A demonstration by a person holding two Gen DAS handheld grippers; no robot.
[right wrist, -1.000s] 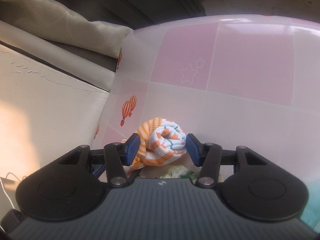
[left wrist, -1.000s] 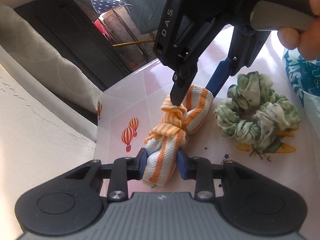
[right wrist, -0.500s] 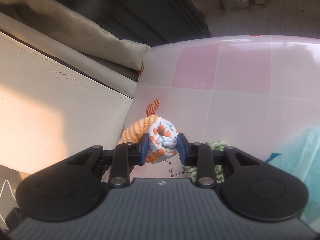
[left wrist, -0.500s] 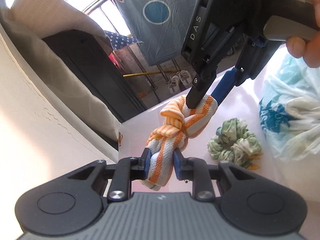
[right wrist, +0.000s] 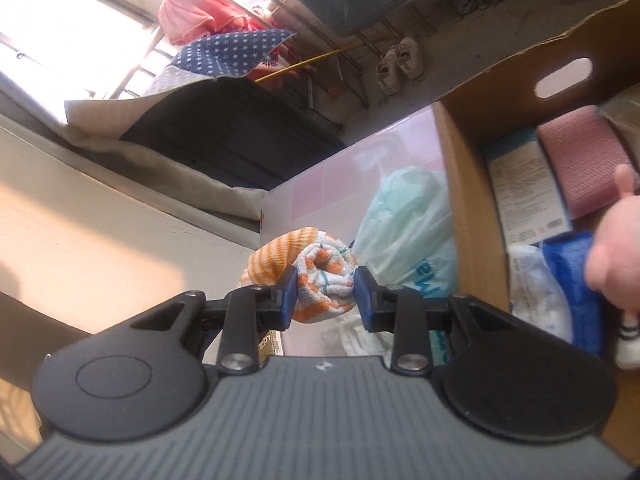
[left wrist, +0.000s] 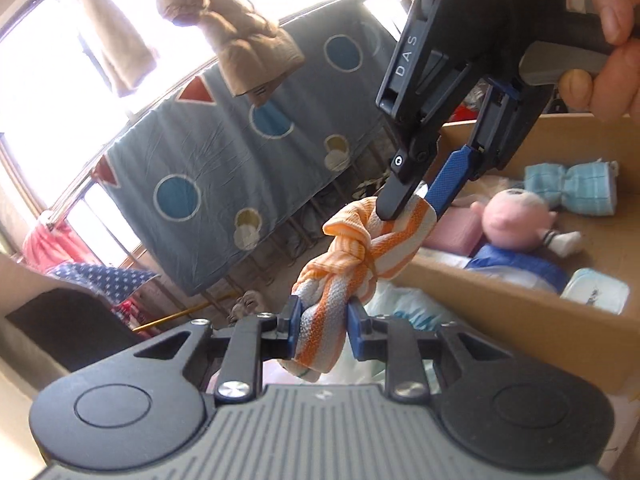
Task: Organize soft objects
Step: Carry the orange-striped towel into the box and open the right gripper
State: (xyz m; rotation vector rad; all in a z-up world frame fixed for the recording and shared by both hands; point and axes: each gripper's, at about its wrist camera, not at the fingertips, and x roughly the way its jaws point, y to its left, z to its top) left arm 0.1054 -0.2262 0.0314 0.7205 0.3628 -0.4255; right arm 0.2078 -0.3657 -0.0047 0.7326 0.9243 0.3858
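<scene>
Cardboard box (left wrist: 516, 312) sits at right in both views, one wall w/ a handle cutout (right wrist: 563, 77). Inside it, per left wrist view: plush doll (left wrist: 516, 220) w/ pink head and blue body, light-blue checked roll (left wrist: 568, 188), pink cloth (left wrist: 452, 232), white packet (left wrist: 596, 292). Right wrist view also shows a printed carton (right wrist: 520, 184) lying beside the pink cloth.

Pale plastic bag (right wrist: 404, 232) lies on the pink tiled worktop (right wrist: 320, 196), just beside the box's outer wall.

Task item: orange-and-white striped towel (left wrist: 352, 264), rolled and knotted at mid-length. It is off the worktop, carried between my two tools, near the box rim and not yet inside.

My left gripper (left wrist: 320, 324): fingers (left wrist: 294, 320) closed onto one end of the towel; pads press both sides, fabric bulges past them.

My right gripper (right wrist: 325, 296): fingers (right wrist: 289, 296) clamped on the opposite, spiral-rolled end. Left wrist view shows this tool coming down from above, tips pinching the far end of the towel beyond the knot.

My right hand (left wrist: 608, 52) is wrapped around the handle, top-right corner.
</scene>
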